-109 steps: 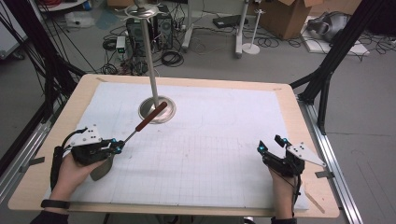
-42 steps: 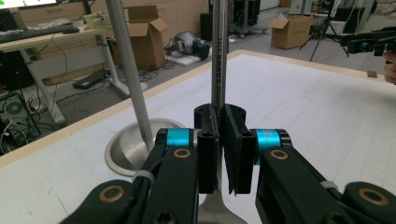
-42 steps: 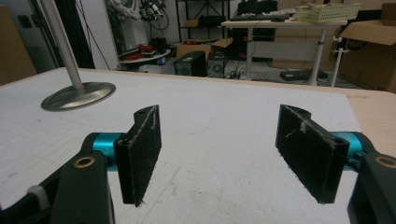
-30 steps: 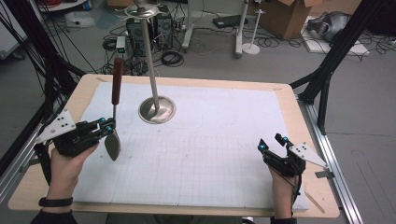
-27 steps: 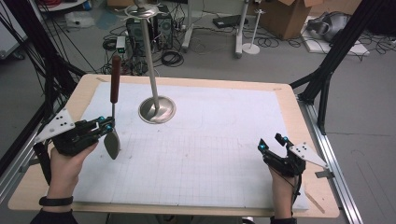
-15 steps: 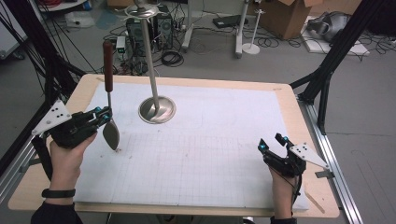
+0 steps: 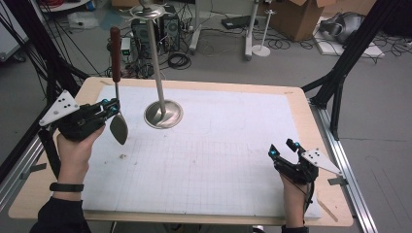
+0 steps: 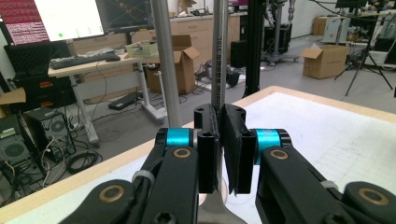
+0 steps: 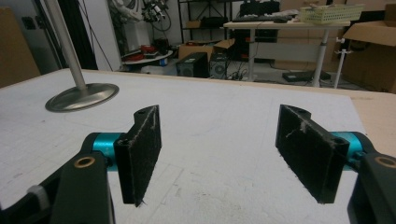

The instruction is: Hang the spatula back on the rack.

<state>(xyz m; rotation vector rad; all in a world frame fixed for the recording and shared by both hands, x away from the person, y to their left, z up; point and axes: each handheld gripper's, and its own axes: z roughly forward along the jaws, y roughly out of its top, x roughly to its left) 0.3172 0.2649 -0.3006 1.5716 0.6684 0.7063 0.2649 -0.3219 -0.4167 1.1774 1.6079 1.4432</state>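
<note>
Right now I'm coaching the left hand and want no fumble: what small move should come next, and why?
Probably lift the spoon a little higher toward the top of the stand. The left gripper is shut on its thin shank, handle up, bowl hanging clear of the table, beside the pole.

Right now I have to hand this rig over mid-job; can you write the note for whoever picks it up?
Left gripper: shut on the metal shank of the spoon, which is held upright above the mat, bowl down, dark red handle up, left of the stand.
Right gripper: open, nothing between the jaws, resting near the mat's right front edge.
Stand: round base on the mat, pole rising to a hook ring at the top.
Done: spoon picked up and turned upright.
Left: probably hang the spoon on the stand's top ring, then release; nothing hangs there yet.
</note>
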